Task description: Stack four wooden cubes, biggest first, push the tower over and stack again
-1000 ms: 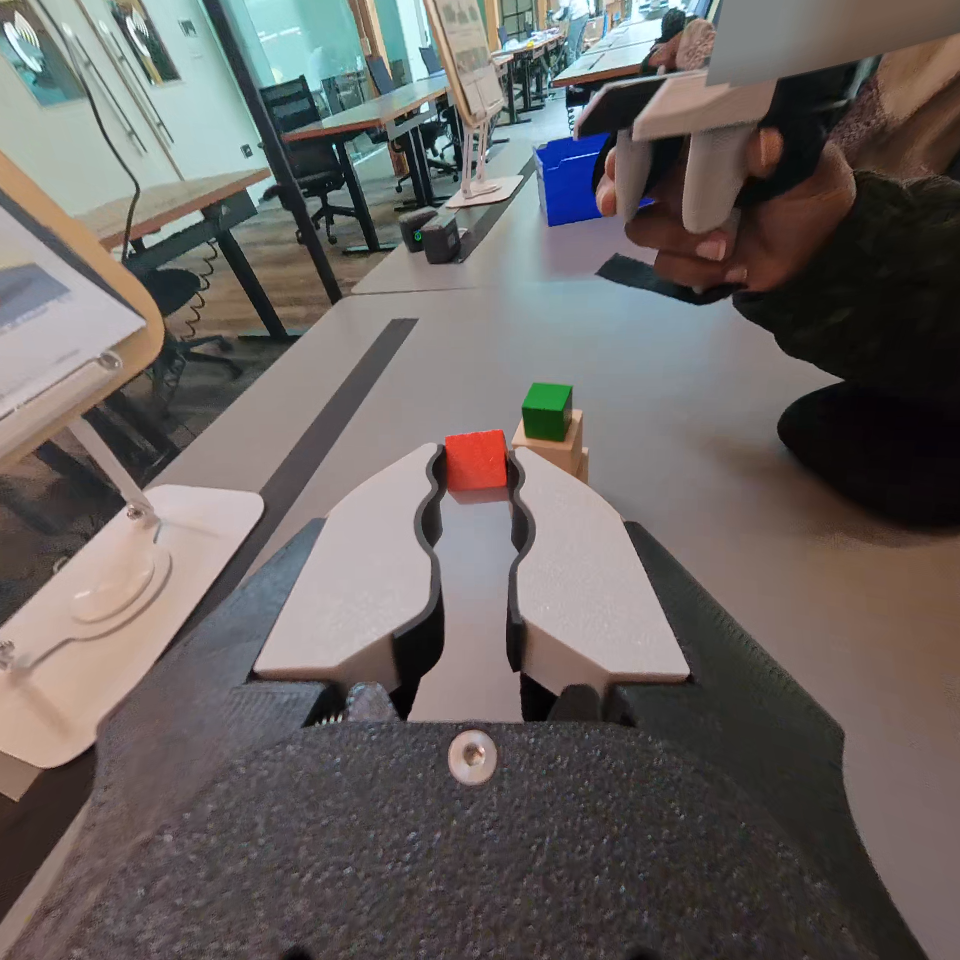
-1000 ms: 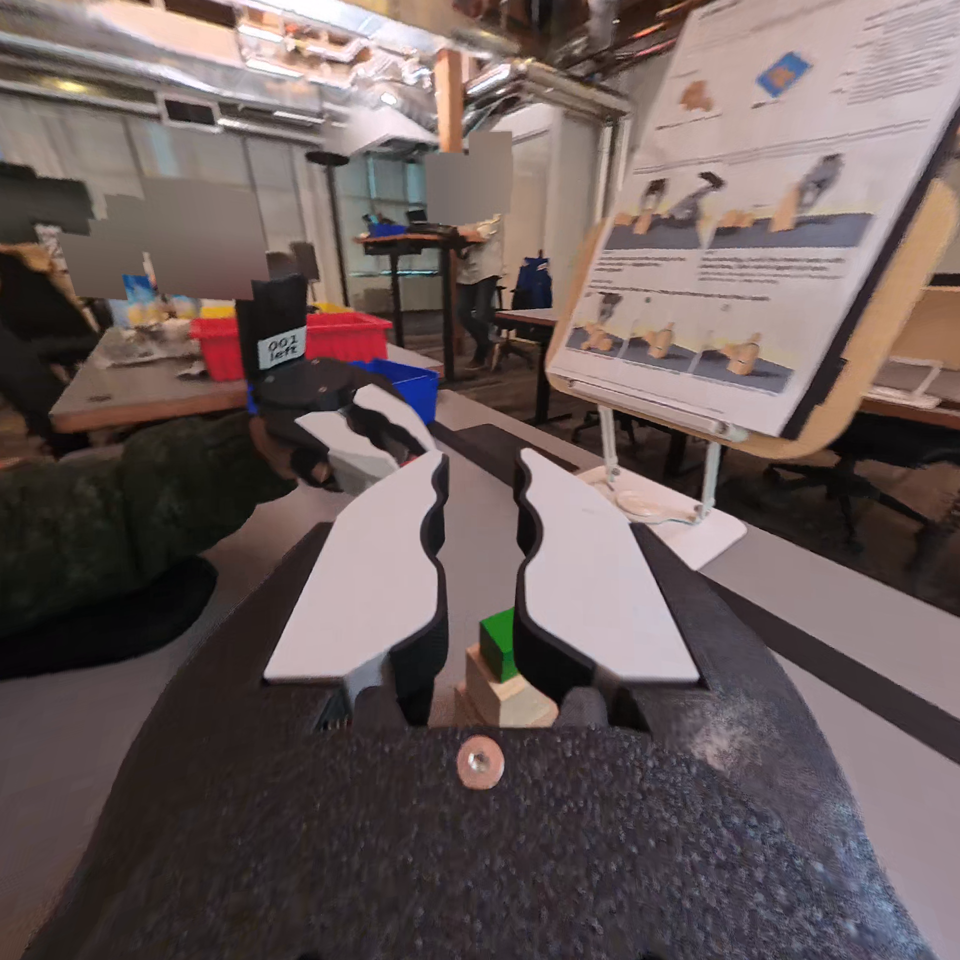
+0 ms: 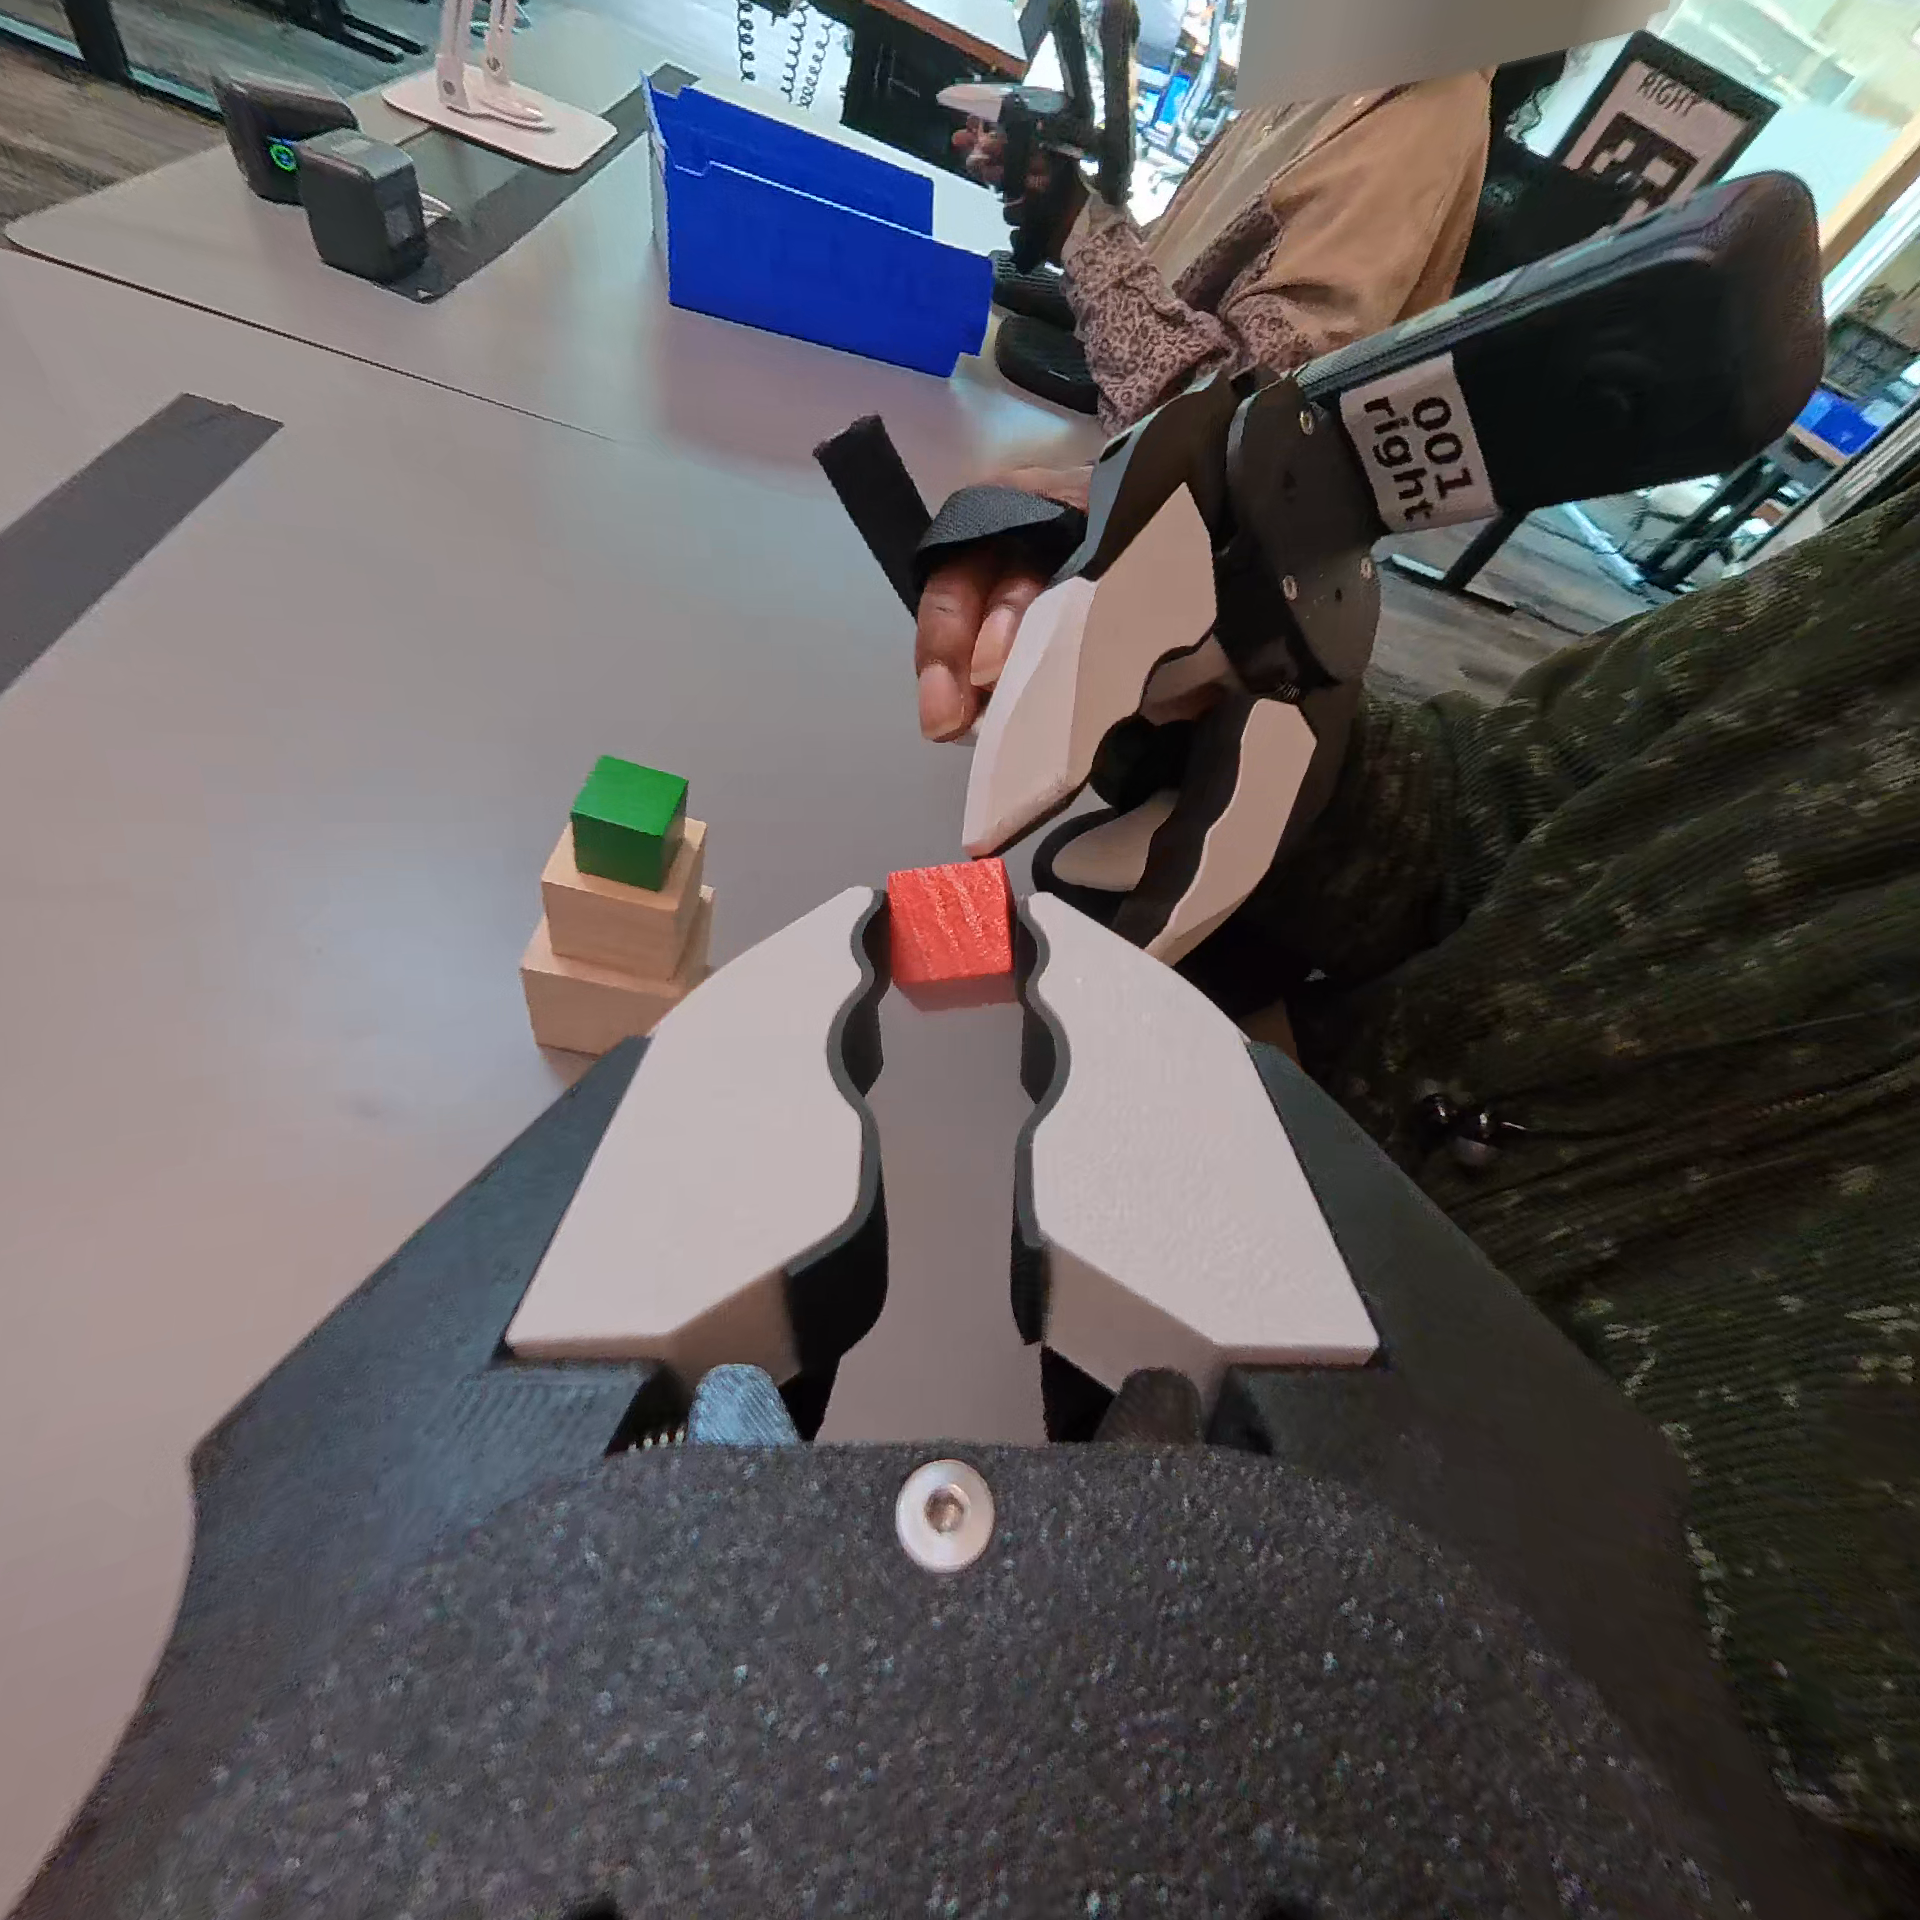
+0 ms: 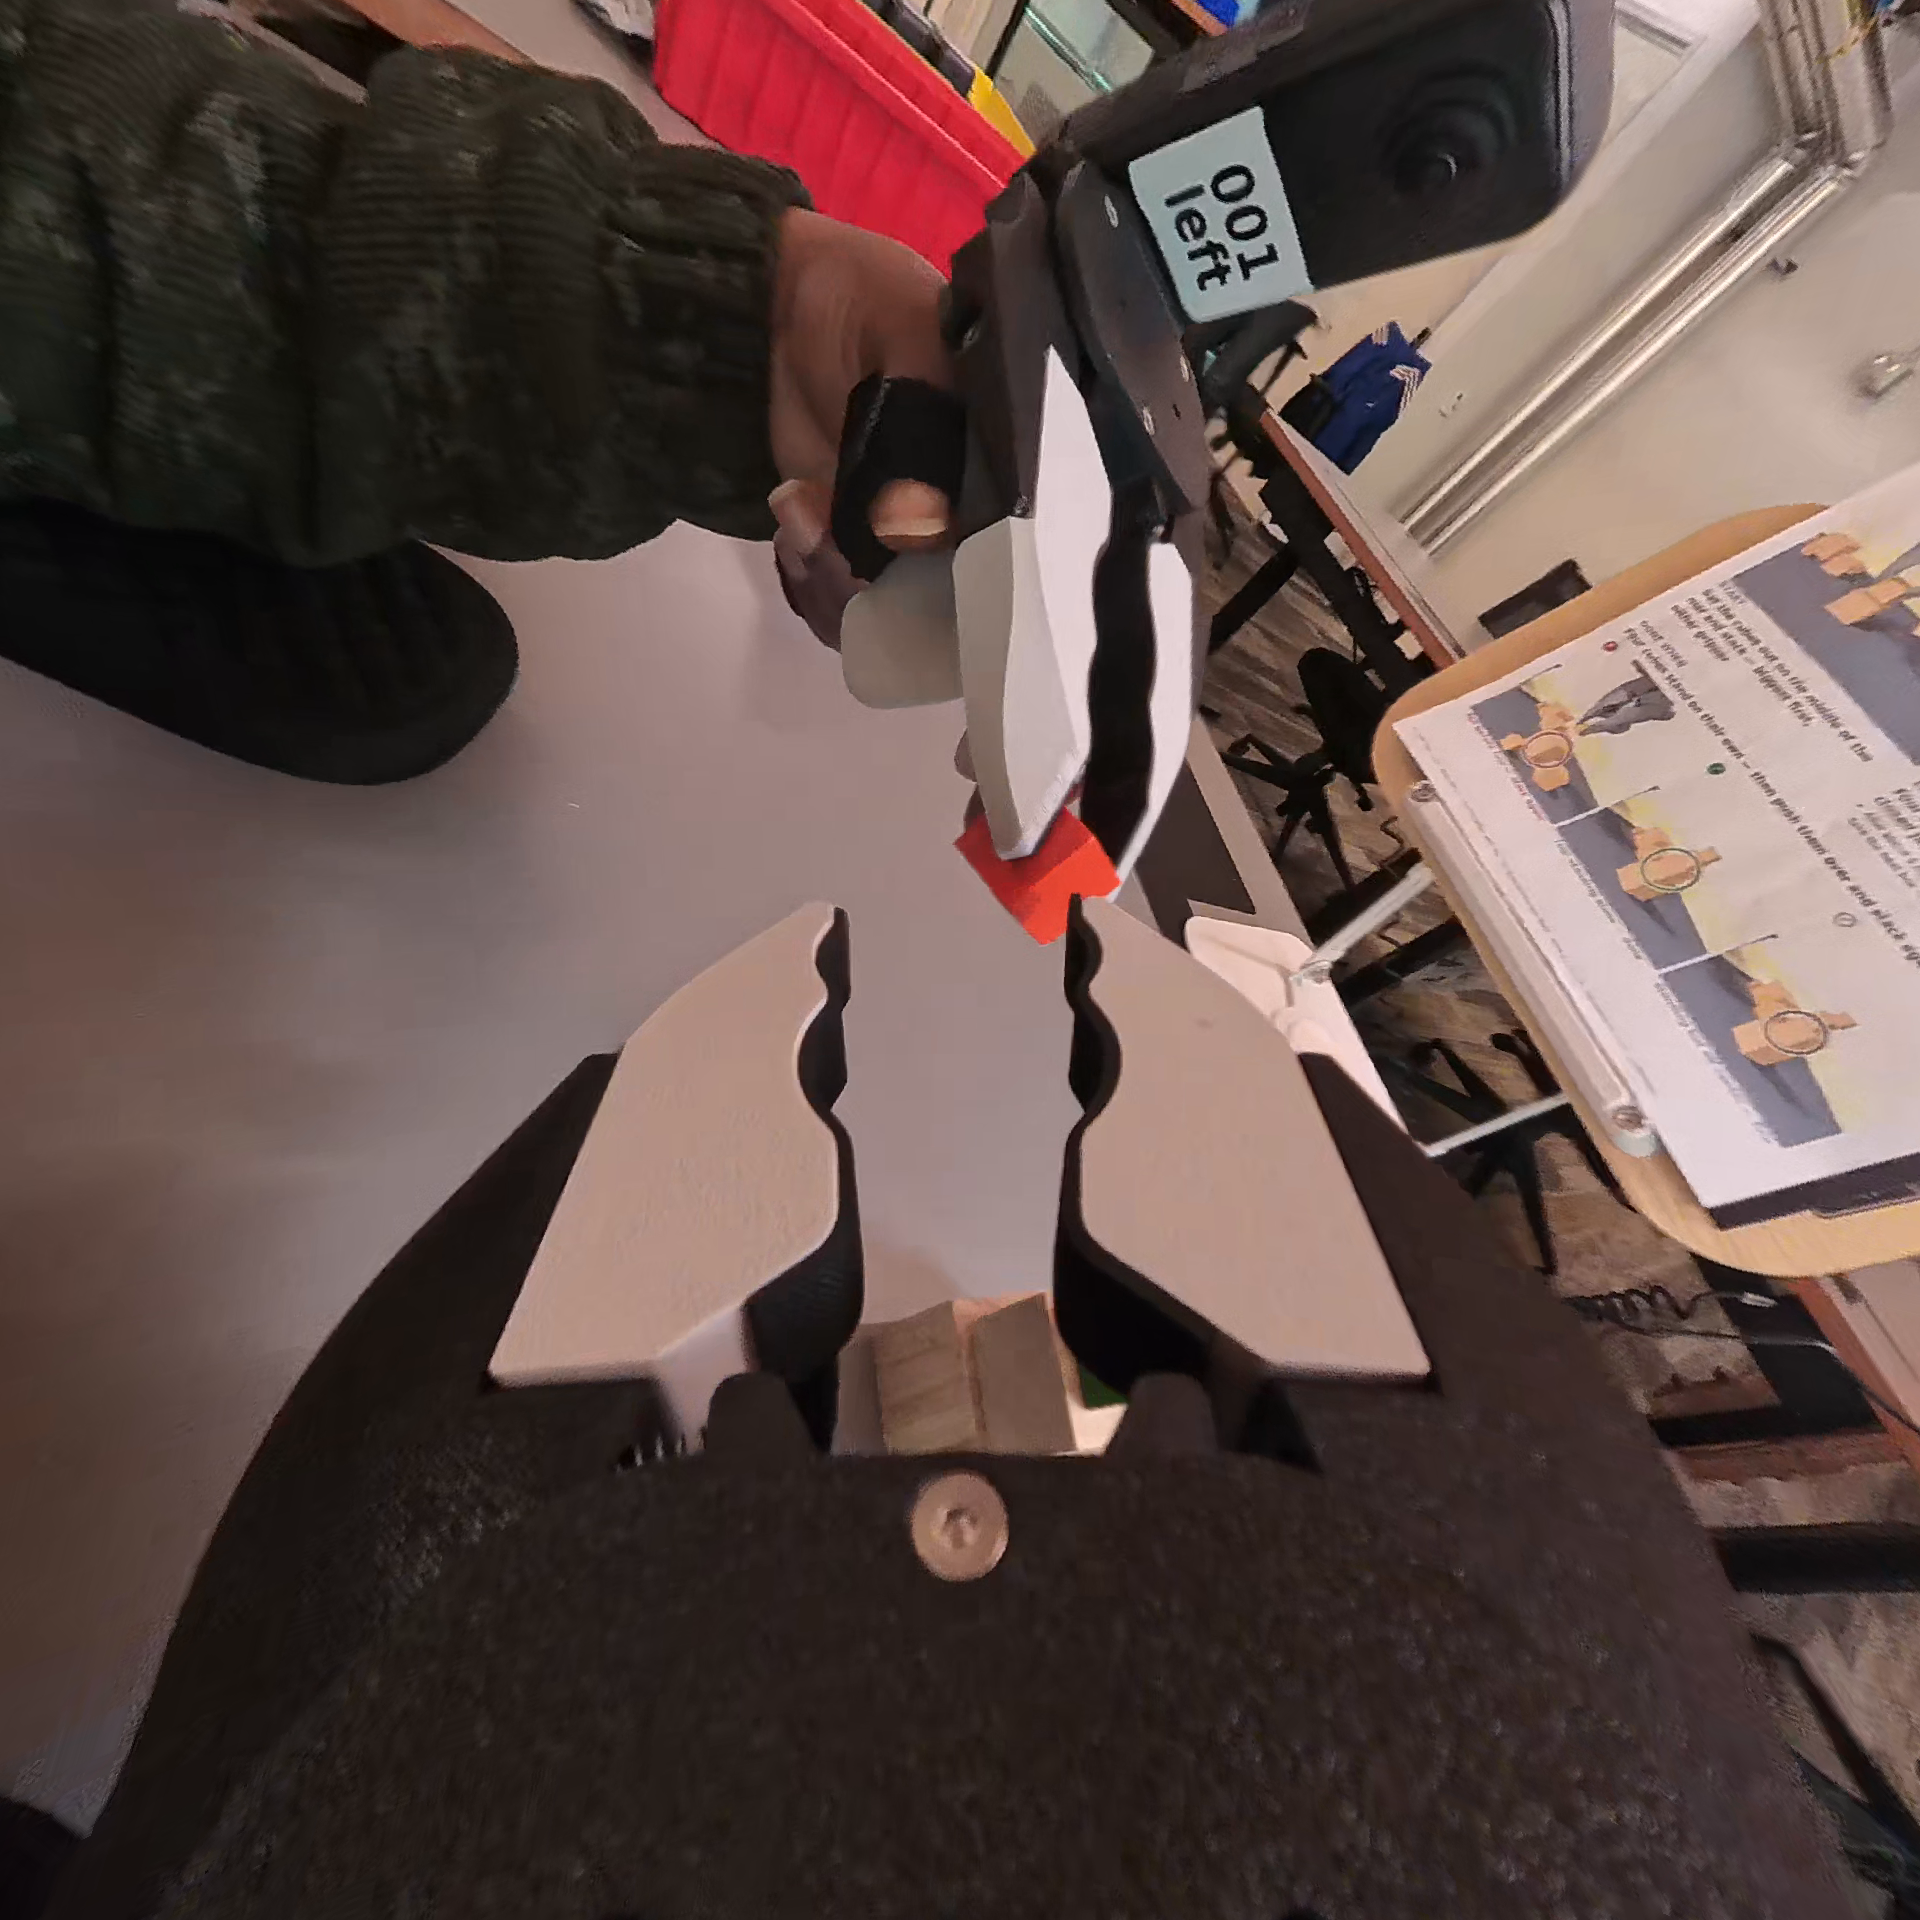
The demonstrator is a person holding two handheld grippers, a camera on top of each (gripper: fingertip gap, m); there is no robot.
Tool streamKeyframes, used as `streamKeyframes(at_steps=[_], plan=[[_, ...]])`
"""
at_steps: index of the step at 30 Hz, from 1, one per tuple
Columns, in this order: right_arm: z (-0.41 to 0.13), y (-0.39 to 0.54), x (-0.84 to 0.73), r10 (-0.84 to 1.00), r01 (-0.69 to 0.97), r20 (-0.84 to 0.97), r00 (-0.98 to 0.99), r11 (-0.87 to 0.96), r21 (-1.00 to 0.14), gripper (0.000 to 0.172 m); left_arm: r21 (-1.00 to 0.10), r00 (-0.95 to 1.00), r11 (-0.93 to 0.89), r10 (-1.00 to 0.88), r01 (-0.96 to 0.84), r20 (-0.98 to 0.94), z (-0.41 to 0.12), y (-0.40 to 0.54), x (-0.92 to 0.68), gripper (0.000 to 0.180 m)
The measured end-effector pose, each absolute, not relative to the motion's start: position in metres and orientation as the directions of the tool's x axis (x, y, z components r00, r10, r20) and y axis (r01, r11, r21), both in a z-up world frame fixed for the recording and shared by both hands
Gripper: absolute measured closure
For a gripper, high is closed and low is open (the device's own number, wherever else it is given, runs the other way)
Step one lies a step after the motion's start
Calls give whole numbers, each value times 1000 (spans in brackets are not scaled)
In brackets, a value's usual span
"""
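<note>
My left tongs [image 3: 948, 914] are clenched on a red cube [image 3: 951, 923], both pads pressed against its sides and carrying it just above the grey tabletop [image 3: 312, 644]; my right tongs [image 4: 956, 925] stand released with bare air between the fingers, their tips near the cube. To the left of the cube, a green cube [image 3: 629, 823] tops two stacked plain wooden blocks [image 3: 613, 951]; in the right wrist view this stack shows only as a sliver, apparently beneath the tongs. A blue bin [image 3: 821, 249] and an instruction board [image 4: 1683, 883] stand farther off.
</note>
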State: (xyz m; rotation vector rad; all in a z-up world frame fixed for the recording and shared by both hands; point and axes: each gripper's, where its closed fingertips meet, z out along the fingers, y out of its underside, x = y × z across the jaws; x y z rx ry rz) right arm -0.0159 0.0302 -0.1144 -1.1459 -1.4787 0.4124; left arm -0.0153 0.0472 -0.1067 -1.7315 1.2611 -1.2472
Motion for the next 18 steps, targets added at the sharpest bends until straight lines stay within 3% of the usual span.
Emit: streamKeyframes(at_steps=[18], plan=[[-121,22,-29,607,494,791,73,667,-557,150,-809,-139,-448,-837,-381,529,-115,17,-10,159]])
